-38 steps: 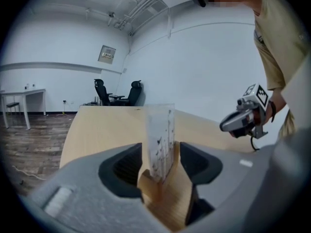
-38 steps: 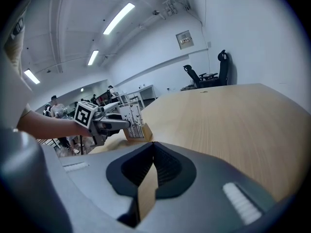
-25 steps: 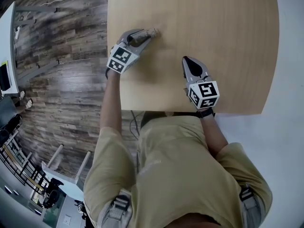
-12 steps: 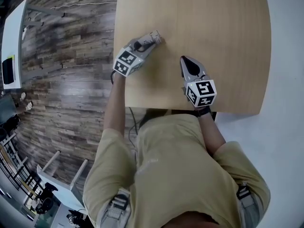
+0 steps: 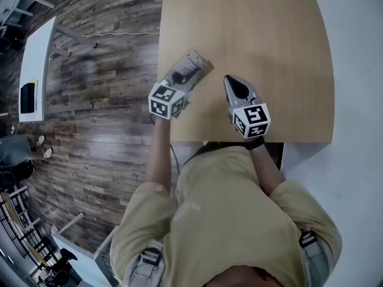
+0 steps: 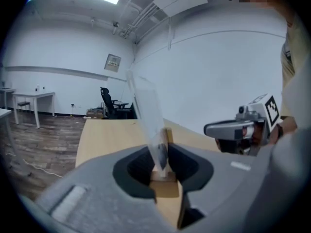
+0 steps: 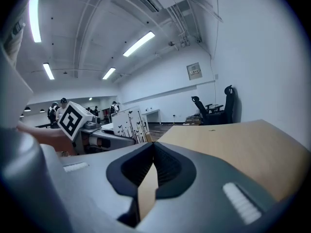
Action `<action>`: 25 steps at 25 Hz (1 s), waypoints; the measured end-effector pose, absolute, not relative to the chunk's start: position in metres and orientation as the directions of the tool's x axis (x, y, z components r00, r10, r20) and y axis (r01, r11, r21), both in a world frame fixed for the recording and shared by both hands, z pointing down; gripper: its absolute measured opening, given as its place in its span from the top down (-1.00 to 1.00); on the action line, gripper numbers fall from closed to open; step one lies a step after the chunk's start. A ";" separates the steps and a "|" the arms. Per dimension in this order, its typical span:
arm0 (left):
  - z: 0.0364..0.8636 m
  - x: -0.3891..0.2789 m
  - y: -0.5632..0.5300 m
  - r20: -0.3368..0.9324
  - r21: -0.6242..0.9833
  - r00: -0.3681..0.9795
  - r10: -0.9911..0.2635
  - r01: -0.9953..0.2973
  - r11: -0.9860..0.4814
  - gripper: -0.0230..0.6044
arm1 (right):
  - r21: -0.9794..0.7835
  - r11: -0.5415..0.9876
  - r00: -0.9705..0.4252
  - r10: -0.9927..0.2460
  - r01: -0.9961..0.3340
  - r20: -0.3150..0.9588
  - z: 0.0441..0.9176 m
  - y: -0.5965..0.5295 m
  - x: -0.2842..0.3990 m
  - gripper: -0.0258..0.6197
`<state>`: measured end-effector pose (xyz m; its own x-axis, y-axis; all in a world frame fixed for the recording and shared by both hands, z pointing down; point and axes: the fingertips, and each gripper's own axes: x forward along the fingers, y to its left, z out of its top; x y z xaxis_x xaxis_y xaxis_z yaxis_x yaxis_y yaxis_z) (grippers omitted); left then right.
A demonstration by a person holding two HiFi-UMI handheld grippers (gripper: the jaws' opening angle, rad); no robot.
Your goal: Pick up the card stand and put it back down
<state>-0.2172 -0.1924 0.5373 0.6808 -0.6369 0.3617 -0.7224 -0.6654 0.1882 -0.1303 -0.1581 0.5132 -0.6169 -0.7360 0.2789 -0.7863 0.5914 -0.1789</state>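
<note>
Left claw clamped on stand by its wooden base, panel upright, probably to keep it level. Stand looked raised over desk's left edge. Right claw closed, empty, idle near desk's front edge.

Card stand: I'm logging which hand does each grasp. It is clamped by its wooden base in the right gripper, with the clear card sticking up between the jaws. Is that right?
Wrong gripper. The card stand is clamped by its wooden base in the left gripper, with the clear card sticking up between the jaws; the left gripper view shows it. The right gripper is shut with nothing in it.
</note>
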 end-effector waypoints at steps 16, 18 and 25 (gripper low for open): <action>0.425 -0.243 -0.101 0.138 -0.006 0.393 -0.909 -0.918 -0.398 0.67 | -0.077 0.573 -0.578 -0.806 -0.816 0.128 0.428 -0.104 -0.124 0.91; 0.415 -0.243 -0.089 0.086 -0.021 0.371 -0.925 -0.927 -0.374 0.67 | -0.074 0.571 -0.576 -0.809 -0.818 0.116 0.423 -0.096 -0.124 0.91; 0.408 -0.235 -0.055 -0.003 -0.015 0.380 -0.925 -0.925 -0.380 0.68 | -0.061 0.571 -0.574 -0.814 -0.819 0.093 0.419 -0.071 -0.127 0.91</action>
